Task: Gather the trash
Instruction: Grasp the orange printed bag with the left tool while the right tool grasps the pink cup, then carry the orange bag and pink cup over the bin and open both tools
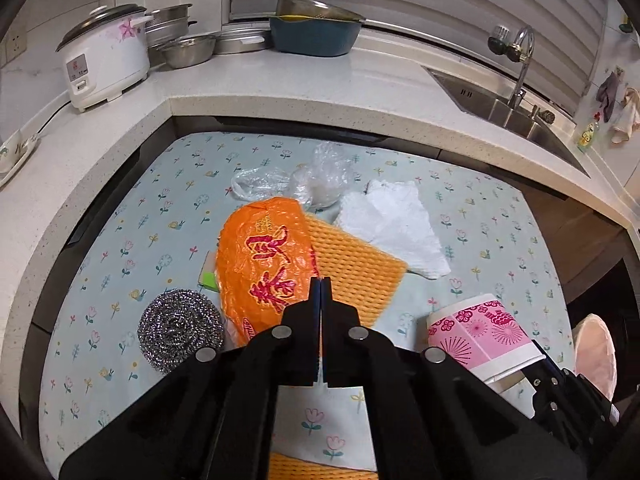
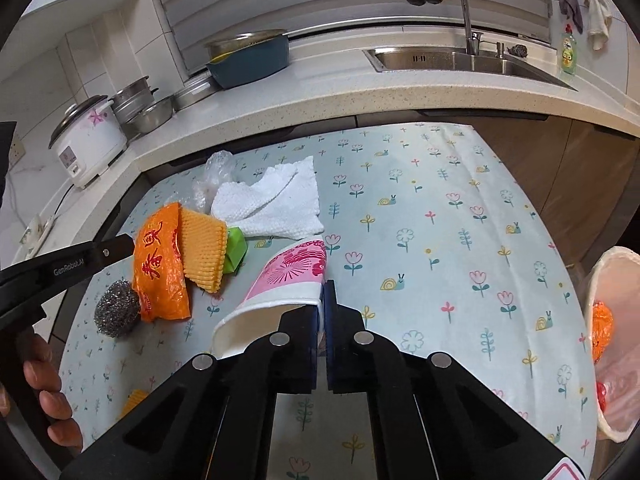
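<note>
Both grippers clamped: left gripper [image 1: 321, 280] on the orange plastic bag [image 1: 262, 268], right gripper [image 2: 325, 284] on the paper cup [image 2: 280, 280] rim, cup's long axis pointing far. Trash bin [image 2: 612, 344] sits at desk's right edge, so right hand's nearer, then left.

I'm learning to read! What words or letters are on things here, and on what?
"GenRobot.AI": white letters on the black left gripper.
Big red Chinese characters on the crinkled orange plastic bag: shapes unclear to me.
Red characters on the pink flowered paper cup: blurred.
White rice cooker panel label: too small.
</note>
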### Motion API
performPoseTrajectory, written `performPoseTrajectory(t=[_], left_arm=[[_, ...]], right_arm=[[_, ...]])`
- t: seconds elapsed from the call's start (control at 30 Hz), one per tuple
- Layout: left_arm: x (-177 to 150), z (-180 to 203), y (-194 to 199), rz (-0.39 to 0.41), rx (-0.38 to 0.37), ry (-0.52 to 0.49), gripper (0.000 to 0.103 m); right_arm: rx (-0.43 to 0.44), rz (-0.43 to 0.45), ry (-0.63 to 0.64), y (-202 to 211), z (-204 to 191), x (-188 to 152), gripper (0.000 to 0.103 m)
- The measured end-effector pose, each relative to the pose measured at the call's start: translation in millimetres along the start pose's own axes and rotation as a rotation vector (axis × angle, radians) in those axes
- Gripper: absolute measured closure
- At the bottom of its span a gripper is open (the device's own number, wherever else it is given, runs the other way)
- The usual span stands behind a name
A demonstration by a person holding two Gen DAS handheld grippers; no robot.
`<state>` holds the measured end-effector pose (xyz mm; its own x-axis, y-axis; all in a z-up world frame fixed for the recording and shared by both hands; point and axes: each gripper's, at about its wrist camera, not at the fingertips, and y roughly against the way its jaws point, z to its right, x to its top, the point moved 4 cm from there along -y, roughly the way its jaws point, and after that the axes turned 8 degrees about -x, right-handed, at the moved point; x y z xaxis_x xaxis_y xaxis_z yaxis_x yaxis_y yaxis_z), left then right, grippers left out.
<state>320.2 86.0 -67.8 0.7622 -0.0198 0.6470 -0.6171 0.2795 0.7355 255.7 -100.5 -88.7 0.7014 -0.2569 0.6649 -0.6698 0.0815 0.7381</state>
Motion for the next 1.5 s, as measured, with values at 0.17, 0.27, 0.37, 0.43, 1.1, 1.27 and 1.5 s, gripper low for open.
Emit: performPoseTrajectory(t=[0.17,0.27,0.37,0.43,1.1,1.27,1.5], left_arm=[[-3,12,6,-0.010,-0.019,0.011,0.099],[-7,1,1,-0.029,0.005,0.058,0.045],[-6,-17,-2,-0.001,0.050,0.088,0.032],[-3,-27,-11,-0.020,0.054,0.096,0.026],[-7,-53,-75,-0.155,0.011,0.162,0.079],[-8,-44,-54,-0.116,0.004,0.152,0.087],[-5,-10,-17,-0.071,-0.037,0.107,0.087]], right_arm=[[-0.007,0.028,-0.017,21,17,2,0.100],[-0.008,0.036,-0.025,29,25,1,0.100],[-0.001,0.035,-0.038,30,29,0,0.100],[0.004,0.033,-0.041,27,28,1,0.100],[0.046,-0.026,-0.025,-19,6,6,0.100],[0.052,-0.006,-0.033,-7,10,7,0.100],[0.058,0.041,-0.053,22,20,12,0.100]])
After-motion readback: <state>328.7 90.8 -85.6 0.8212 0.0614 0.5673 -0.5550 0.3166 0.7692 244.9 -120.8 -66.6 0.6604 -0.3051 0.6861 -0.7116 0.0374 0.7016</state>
